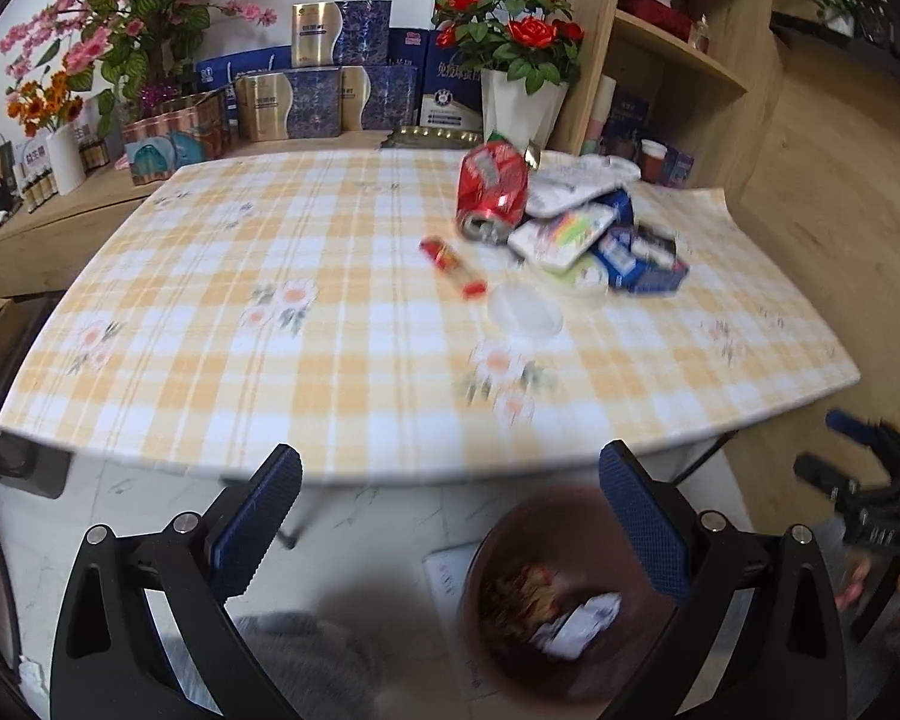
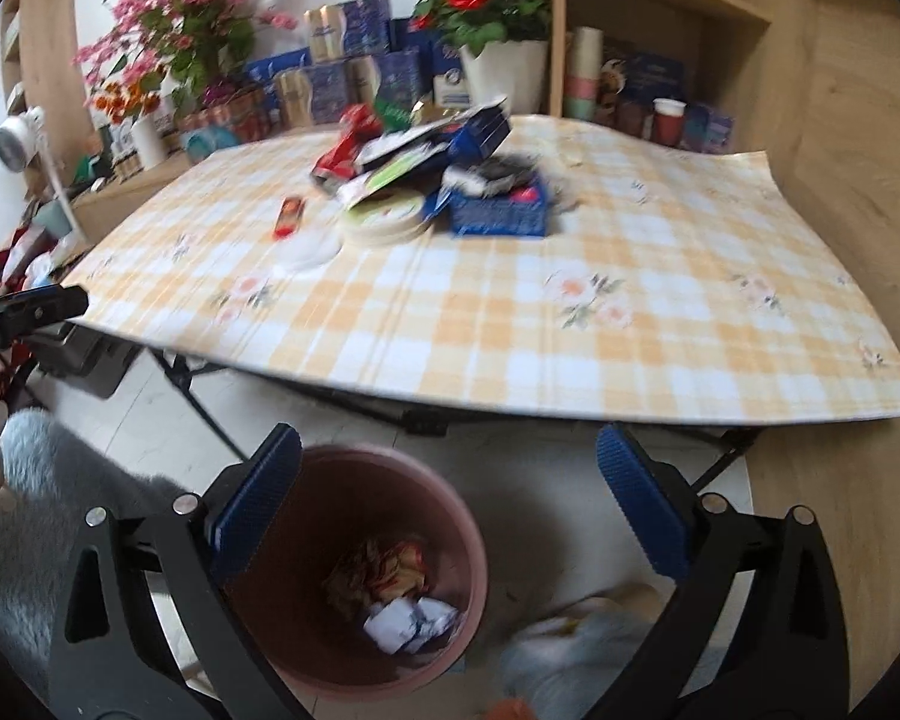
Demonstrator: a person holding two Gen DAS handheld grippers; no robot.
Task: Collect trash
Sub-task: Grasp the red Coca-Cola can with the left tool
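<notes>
Both your tongs, left tongs (image 1: 450, 516) and right tongs (image 2: 449, 498), gape empty above the bin (image 2: 354, 570). Between drops. Next: reach to the surface (image 2: 570, 324), take the crushed can (image 1: 491, 192).

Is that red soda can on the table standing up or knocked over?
Knocked over. The red soda can lies on its side against the trash pile, its dented silver end facing the table's front edge.

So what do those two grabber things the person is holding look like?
Both look alike. The left gripper has two chunky black plastic arms with round silver bolts, and each arm ends in a flat blue pad covered in tiny bumps, a bit like a waffle. The right gripper is built just the same, with the same bumpy blue pads. No cables or writing show.
</notes>
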